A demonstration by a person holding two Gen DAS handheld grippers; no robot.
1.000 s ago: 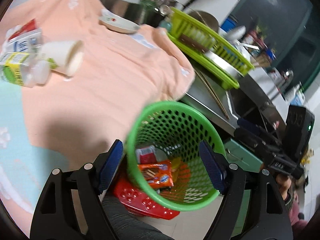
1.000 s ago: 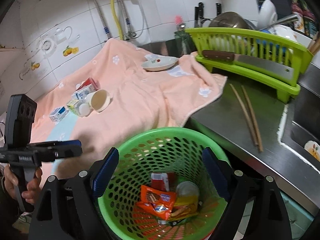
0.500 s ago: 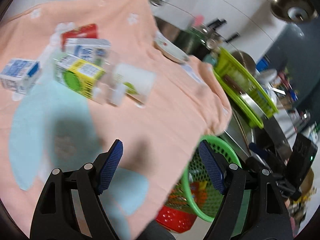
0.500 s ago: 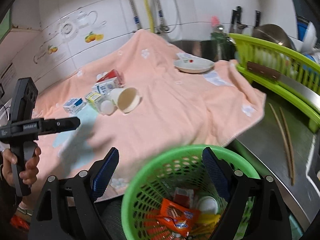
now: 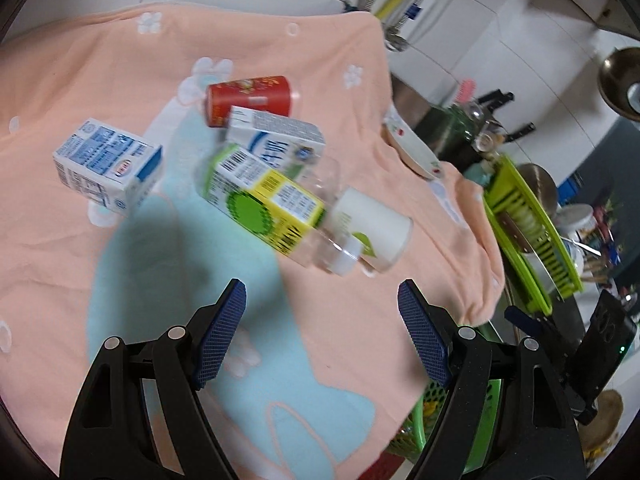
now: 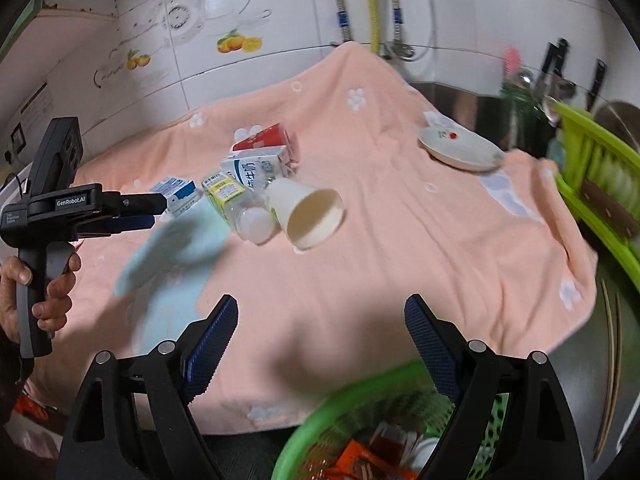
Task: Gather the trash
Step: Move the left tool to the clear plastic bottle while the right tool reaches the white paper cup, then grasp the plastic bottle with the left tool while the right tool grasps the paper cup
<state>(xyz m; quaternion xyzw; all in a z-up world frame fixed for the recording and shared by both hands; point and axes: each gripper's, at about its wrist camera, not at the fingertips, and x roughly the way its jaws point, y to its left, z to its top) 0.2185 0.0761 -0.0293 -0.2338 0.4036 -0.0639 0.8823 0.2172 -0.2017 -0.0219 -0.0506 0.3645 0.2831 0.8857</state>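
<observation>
Trash sits clustered mid-towel [image 5: 120,92]: we count one red can [image 5: 250,96], two milk cartons [image 5: 108,166] [image 5: 276,140], one bottle [image 5: 268,202], one paper cup [image 6: 308,214]. Nothing blocks it. Our left gripper [image 5: 320,332] and right gripper [image 6: 320,342] gape empty; green basket [image 6: 360,420] below, plate [image 6: 460,148] beyond.

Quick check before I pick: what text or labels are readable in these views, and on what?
"GenRobot.AI": side of the left gripper, seen from the right wrist camera.
"牛奶": large blue characters on the white-and-blue milk carton.
Small blue-and-white carton: red oval logo and print, too blurred to read.
Green-and-yellow bottle label: barcode and print, unreadable.
Red carton: print too blurred.
</observation>
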